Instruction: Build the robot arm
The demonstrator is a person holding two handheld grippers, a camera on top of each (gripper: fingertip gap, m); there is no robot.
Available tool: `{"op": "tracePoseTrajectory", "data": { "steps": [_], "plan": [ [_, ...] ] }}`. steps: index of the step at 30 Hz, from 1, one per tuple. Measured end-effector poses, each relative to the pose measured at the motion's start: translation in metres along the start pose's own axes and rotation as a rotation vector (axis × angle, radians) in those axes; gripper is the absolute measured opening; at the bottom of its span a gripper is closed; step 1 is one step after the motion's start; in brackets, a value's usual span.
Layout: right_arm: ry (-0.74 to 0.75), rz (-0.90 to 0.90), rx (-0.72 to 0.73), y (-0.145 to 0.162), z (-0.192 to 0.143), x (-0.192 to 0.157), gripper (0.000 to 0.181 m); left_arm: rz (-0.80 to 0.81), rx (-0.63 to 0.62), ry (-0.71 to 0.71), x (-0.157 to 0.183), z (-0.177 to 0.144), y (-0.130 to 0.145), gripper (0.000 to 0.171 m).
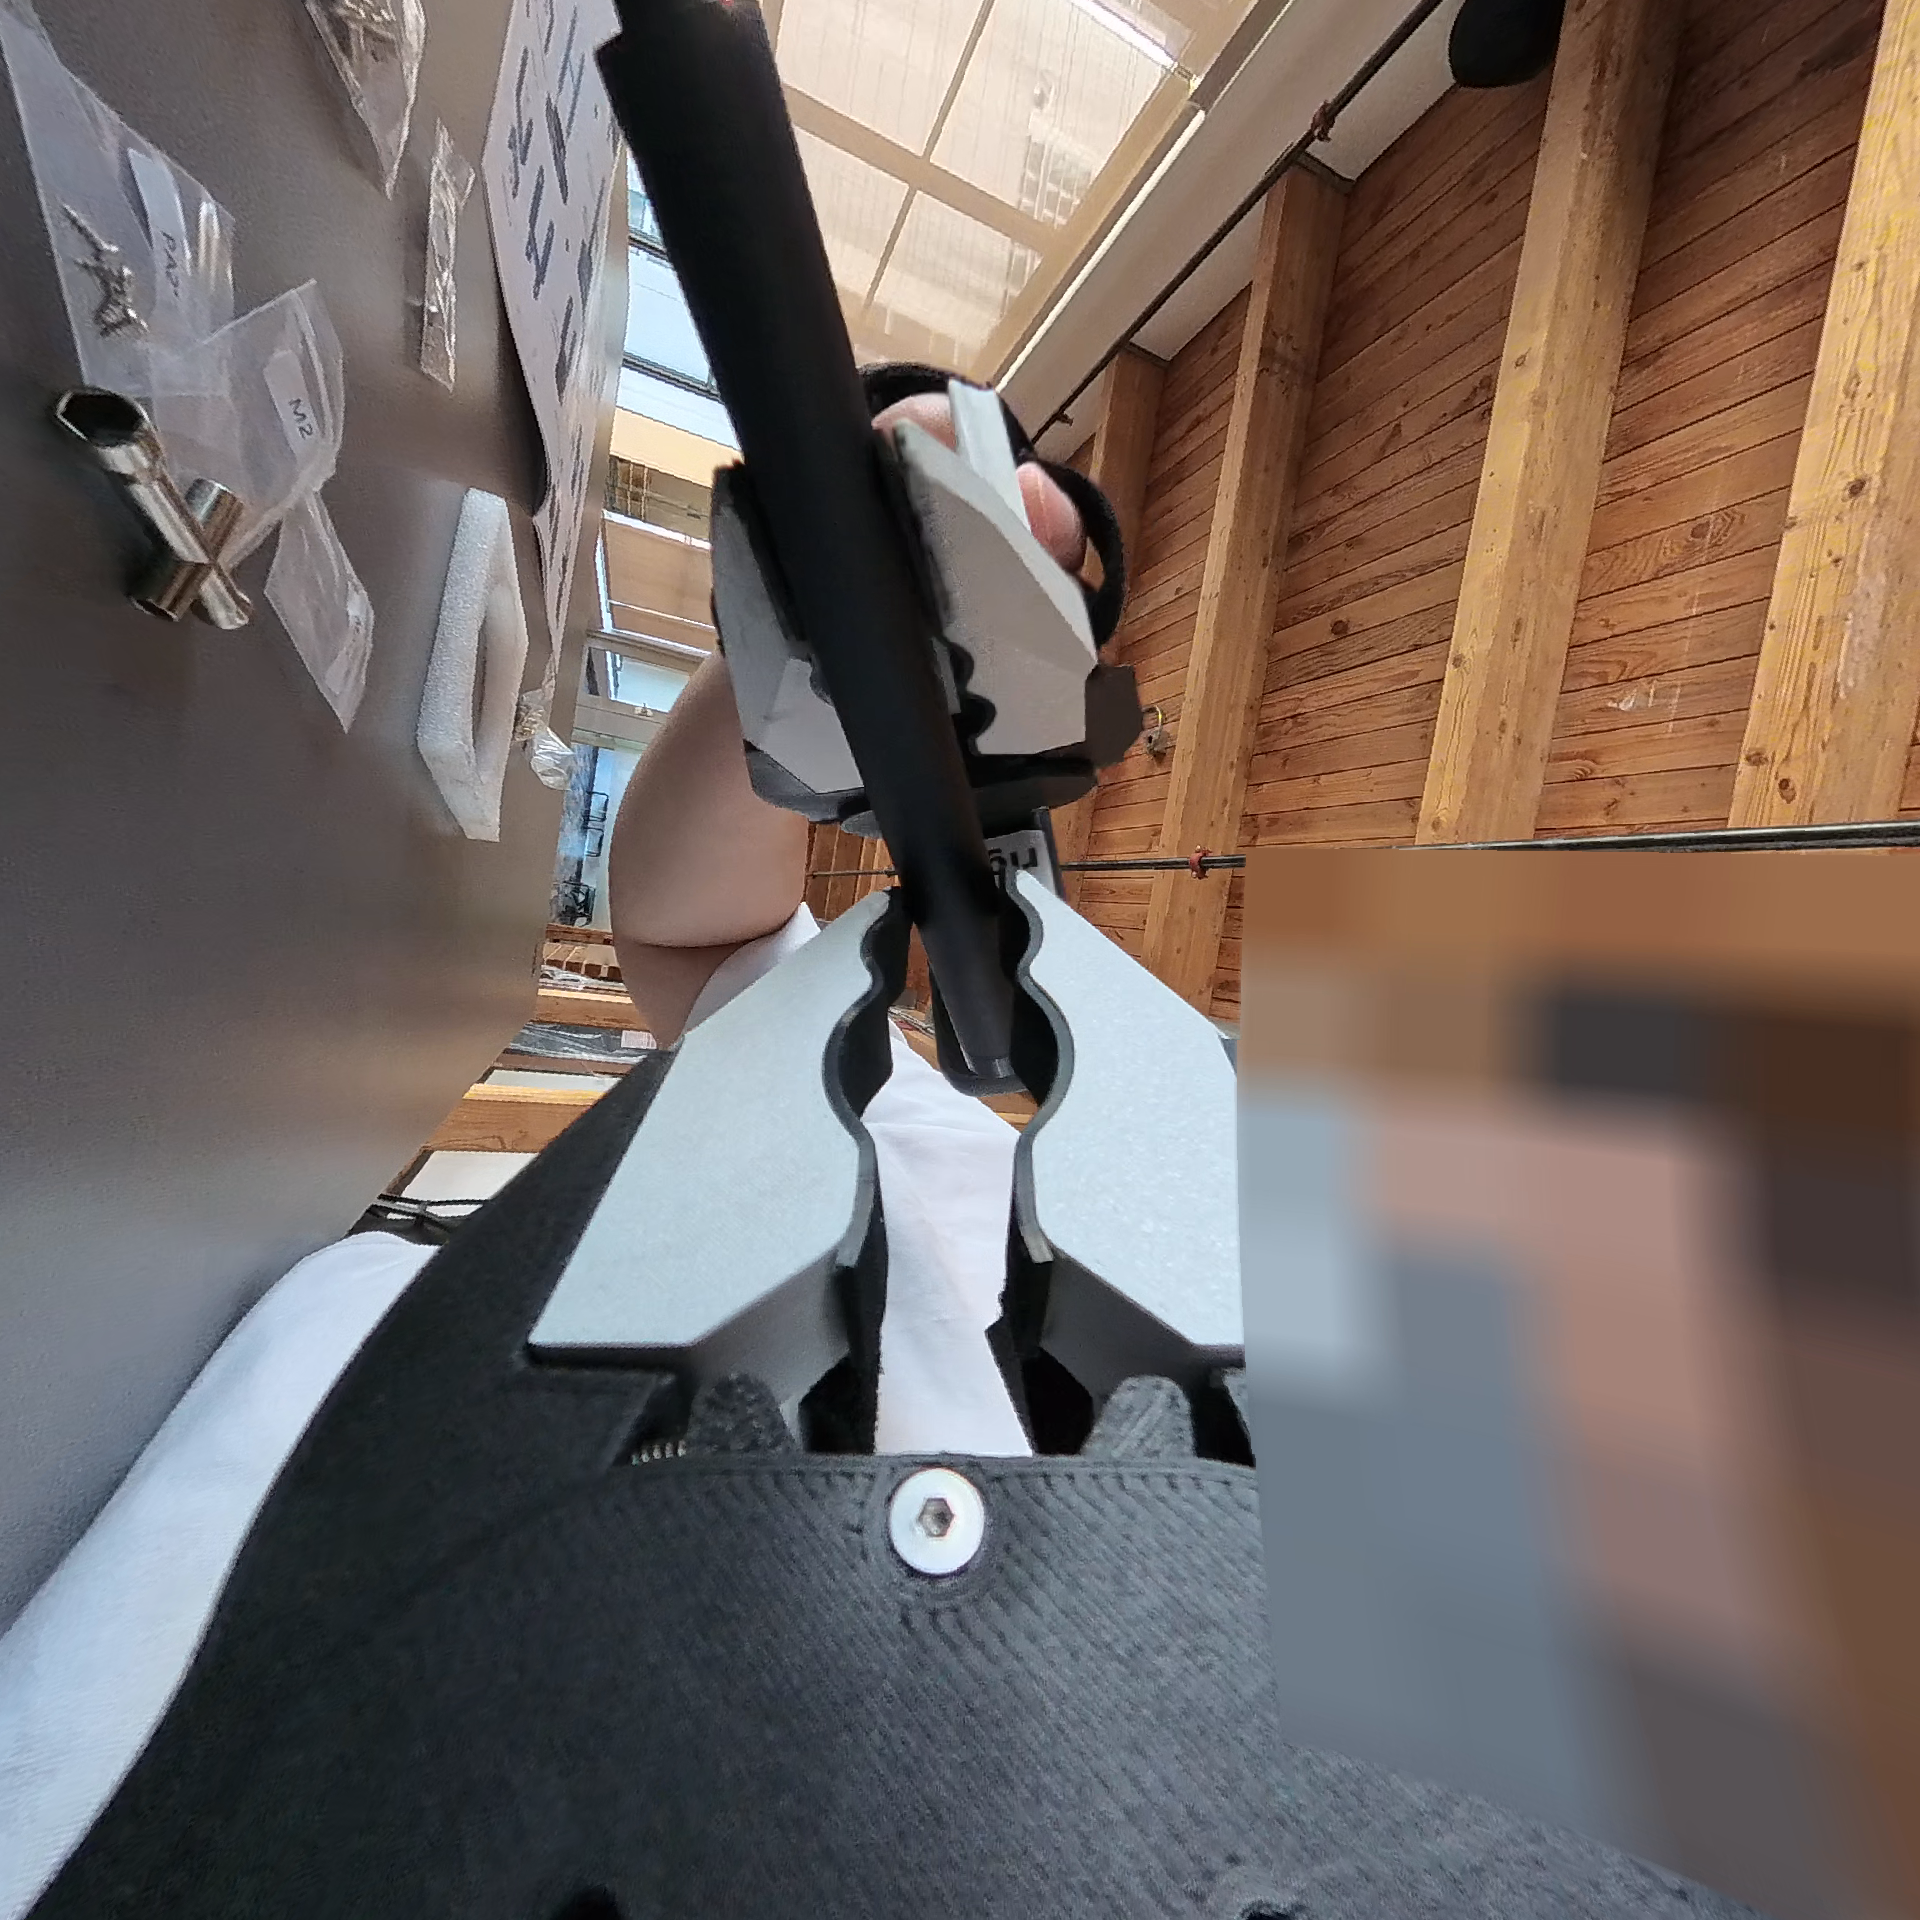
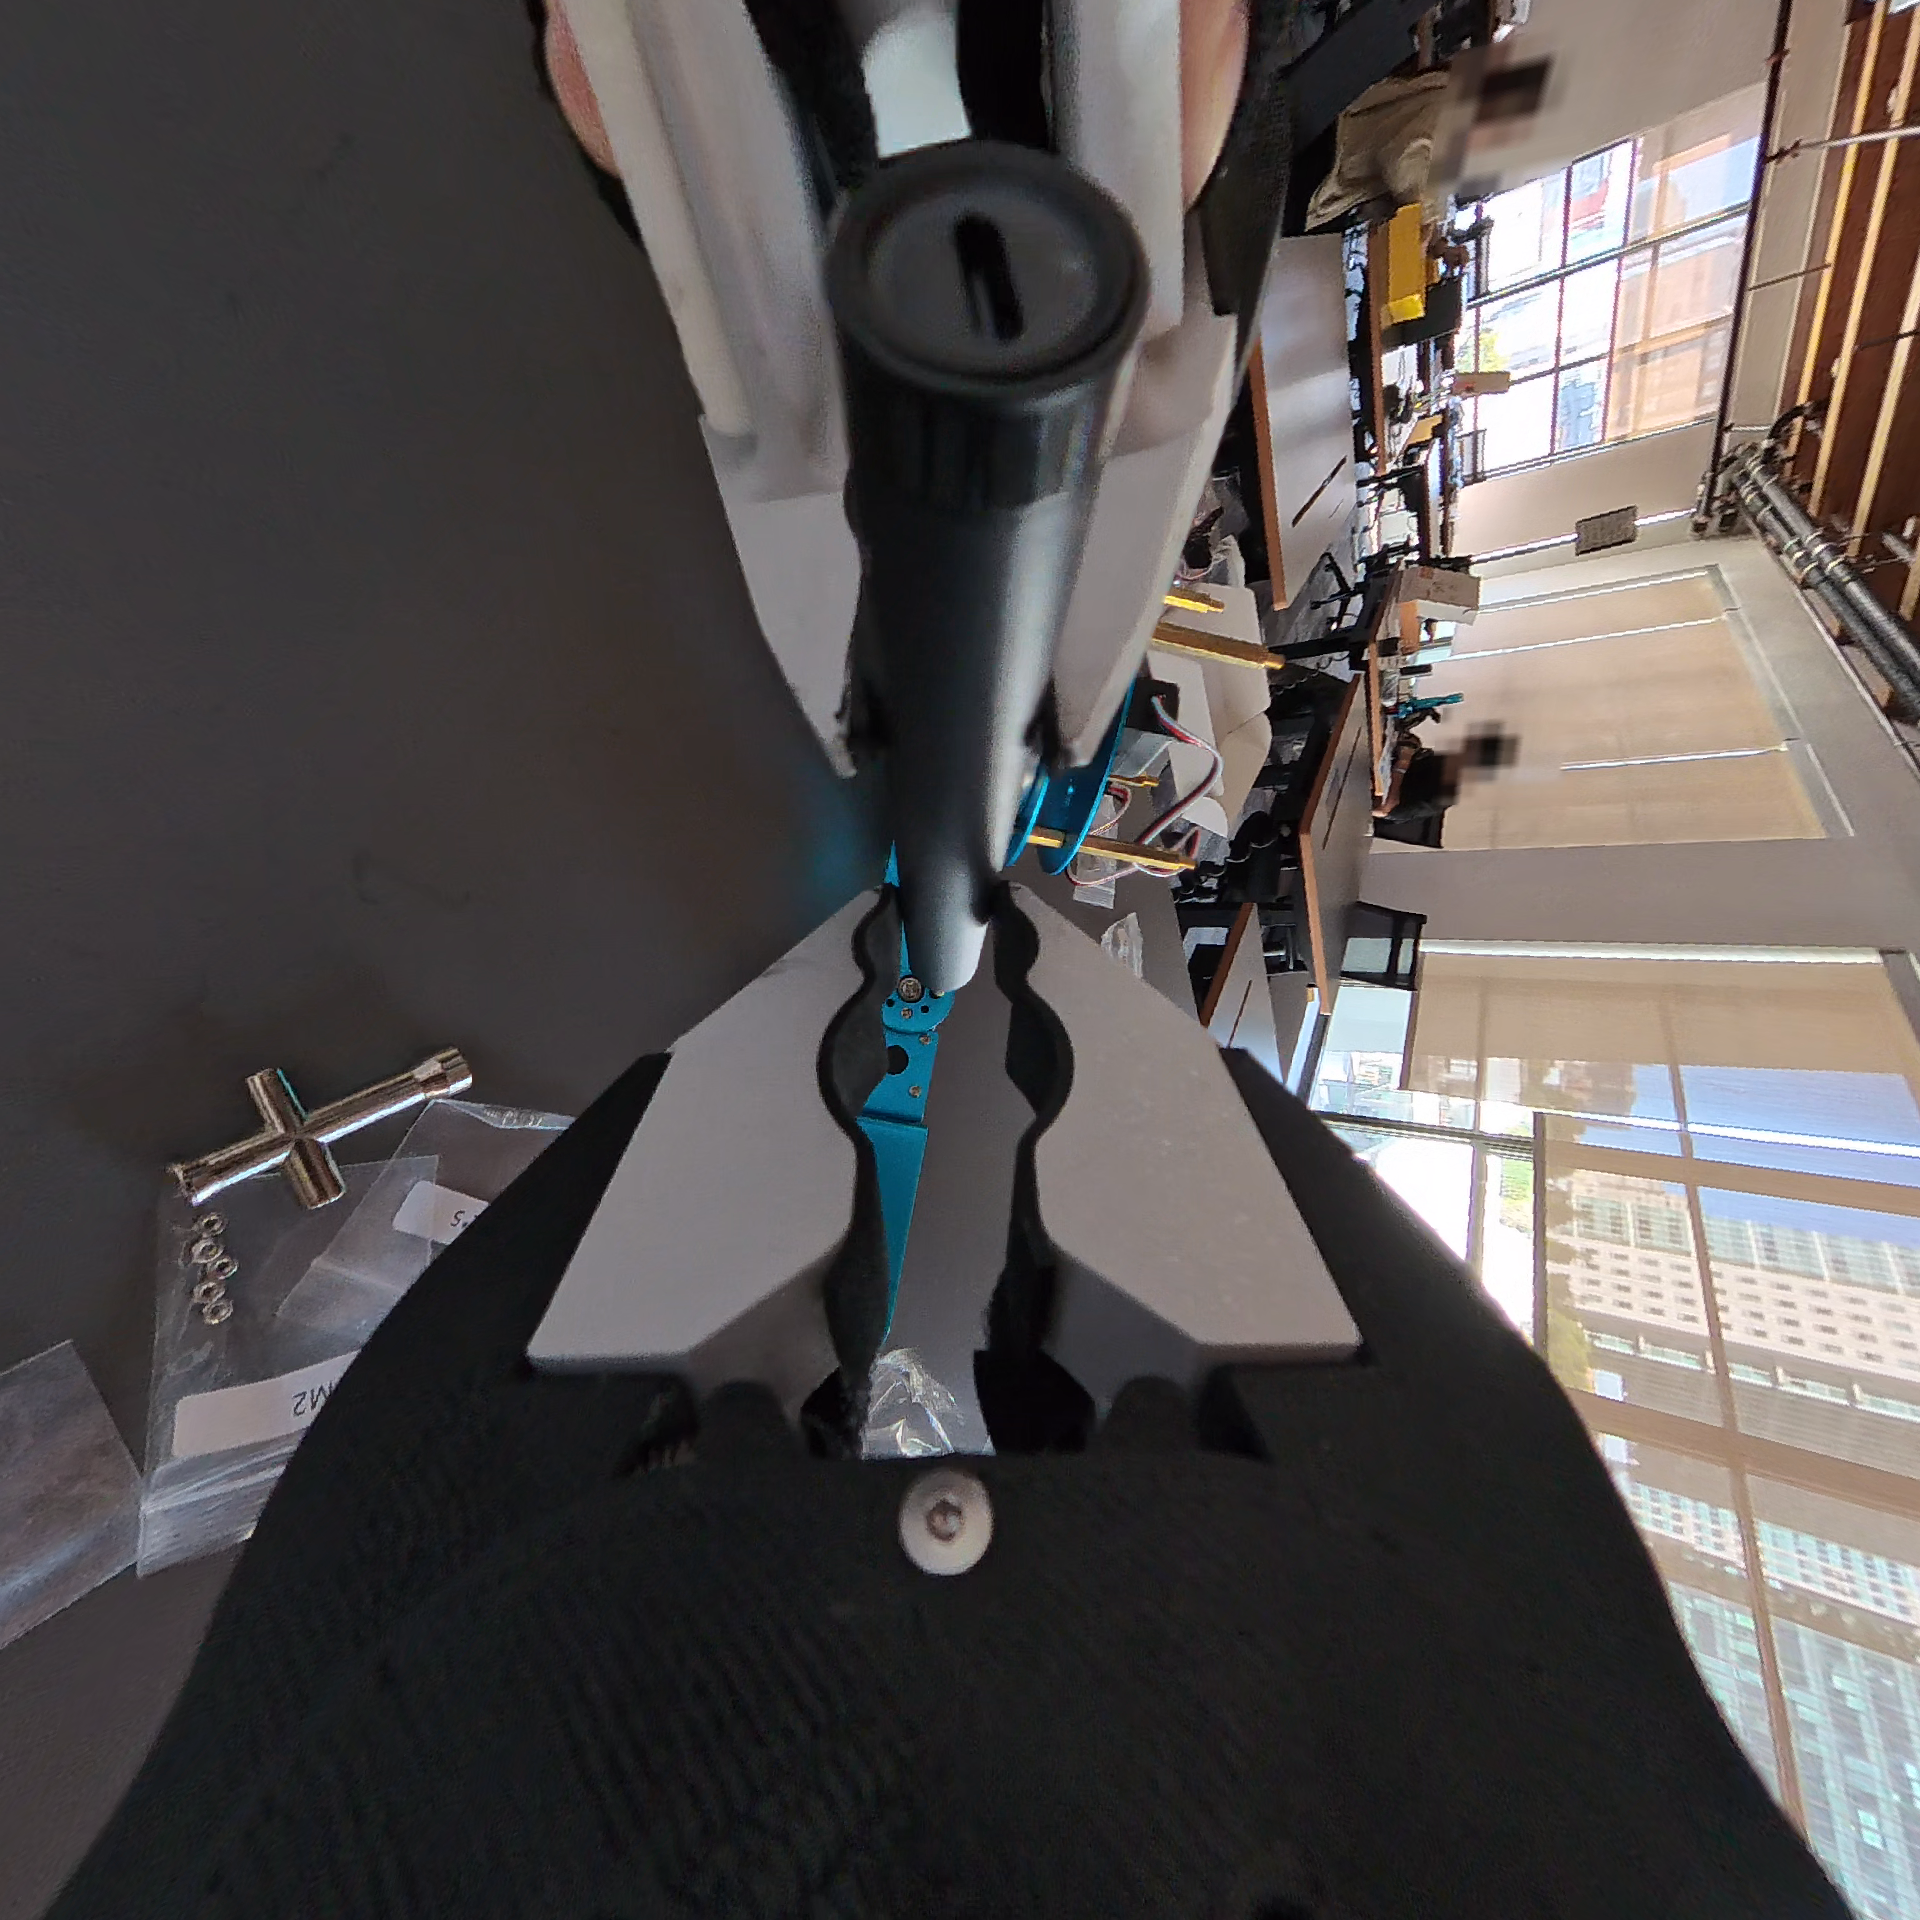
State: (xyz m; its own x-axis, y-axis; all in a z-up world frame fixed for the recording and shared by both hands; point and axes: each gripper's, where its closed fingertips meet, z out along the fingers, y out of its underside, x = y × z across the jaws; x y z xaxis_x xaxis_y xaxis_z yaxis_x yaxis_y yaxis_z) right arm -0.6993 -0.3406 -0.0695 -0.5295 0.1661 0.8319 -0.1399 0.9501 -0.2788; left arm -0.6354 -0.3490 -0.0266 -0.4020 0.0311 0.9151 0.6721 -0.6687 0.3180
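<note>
Black rod (image 1: 831, 582), slim and matte, pinched at both ends between the 2 grippers and raised off the grey surface (image 1: 260, 935). In the left wrist view, left gripper (image 1: 951, 914) closed on the rod's narrow end, only the tips of the grey fingers (image 1: 727, 1132) biting it, wavy pads further back gaping; end of the rod poking just past the tips toward the camera. Farther up the same view, right gripper (image 1: 883, 665) clamped round the thicker shaft, a bare hand (image 1: 1055, 509) behind it. Likely held 2-handed to keep the long shaft steady and aligned; a judgement only.

In the right wrist view, right gripper (image 2: 940, 914) closed on the rod (image 2: 956, 582), again at the fingertips; blunt slotted end cap large and near the top, framed by the left gripper (image 2: 966, 686), out of focus. Behind the rod, a blue metal assembly (image 2: 904, 1049) with brass standoffs (image 2: 1210, 642) and coloured wires, resting on the surface (image 2: 364, 623); contact between rod and blue part not clear.

Off to the side on the surface: chrome cross wrench (image 2: 312, 1132), clear bags of small hardware (image 2: 239, 1330), white foam block (image 1: 468, 665), printed sheet (image 1: 556, 208). Beyond: timber wall (image 1: 1558, 468), skylight, windows.
</note>
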Motion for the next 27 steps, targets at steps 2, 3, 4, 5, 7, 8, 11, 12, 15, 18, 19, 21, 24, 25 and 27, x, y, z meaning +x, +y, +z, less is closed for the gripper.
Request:
{"op": "tracePoseTrajectory", "data": {
  "steps": [2,3,4,5,7,8,11,12,15,18,19,21,24,25,27],
  "plan": [
    [0.001,0.0,0.003,-0.0001,-0.0002,-0.001,0.016,0.004,-0.003,-0.009,-0.0019,0.0002,0.0005,0.016],
    [-0.002,0.0,0.006,-0.0005,-0.0004,-0.0011,0.016,0.001,-0.005,-0.009,-0.0021,0.0004,0.0009,0.016],
    [-0.01,0.007,0.008,-0.0008,-0.0005,-0.0013,0.016,-0.001,-0.007,-0.009,-0.0021,0.0007,0.0012,0.016],
    [-0.025,0.017,0.009,-0.0008,-0.0005,-0.002,0.016,-0.002,-0.006,-0.011,-0.0024,0.0009,0.0011,0.016],
    [-0.044,0.019,0.017,-0.0025,-0.0008,-0.0024,0.016,-0.001,-0.005,-0.016,-0.0032,0.0009,0.0008,0.016],
    [-0.054,0.016,0.015,-0.0027,-0.0008,-0.003,0.017,-0.001,-0.005,-0.019,-0.0035,0.0008,0.0008,0.016],
    [-0.067,0.007,0.006,-0.0021,0.0005,-0.0037,0.017,-0.001,-0.007,-0.022,-0.0041,0.0004,0.001,0.016],
    [-0.068,0.006,0.007,-0.0023,0.0005,-0.0033,0.017,-0.001,-0.007,-0.022,-0.004,0.0004,0.001,0.016],
    [-0.069,0.024,0.005,-0.0011,0.0006,-0.0027,0.016,-0.004,-0.003,-0.017,-0.0026,0.0005,0.0,0.016],
    [-0.063,0.035,0.005,-0.0006,0.001,-0.0017,0.016,-0.006,-0.001,-0.014,-0.0016,0.0006,-0.001,0.016],
    [-0.059,0.033,0.005,-0.0007,0.0011,-0.0014,0.016,-0.007,0.0,-0.014,-0.0014,0.0006,-0.001,0.016],
    [-0.053,0.035,0.006,-0.0007,0.0012,-0.0013,0.016,-0.008,0.0,-0.014,-0.0015,0.0007,-0.0011,0.016],
    [-0.052,0.058,0.013,0.0,0.0012,-0.0005,0.017,-0.01,0.002,-0.01,-0.0006,0.0009,-0.0014,0.016],
    [-0.05,0.067,0.016,0.0001,0.0011,0.0005,0.017,-0.013,0.005,-0.004,0.0006,0.0011,-0.0018,0.016],
    [-0.048,0.086,0.019,0.0008,0.0011,0.002,0.017,-0.019,0.01,0.006,0.0028,0.0018,-0.0028,0.016]
  ]
}}
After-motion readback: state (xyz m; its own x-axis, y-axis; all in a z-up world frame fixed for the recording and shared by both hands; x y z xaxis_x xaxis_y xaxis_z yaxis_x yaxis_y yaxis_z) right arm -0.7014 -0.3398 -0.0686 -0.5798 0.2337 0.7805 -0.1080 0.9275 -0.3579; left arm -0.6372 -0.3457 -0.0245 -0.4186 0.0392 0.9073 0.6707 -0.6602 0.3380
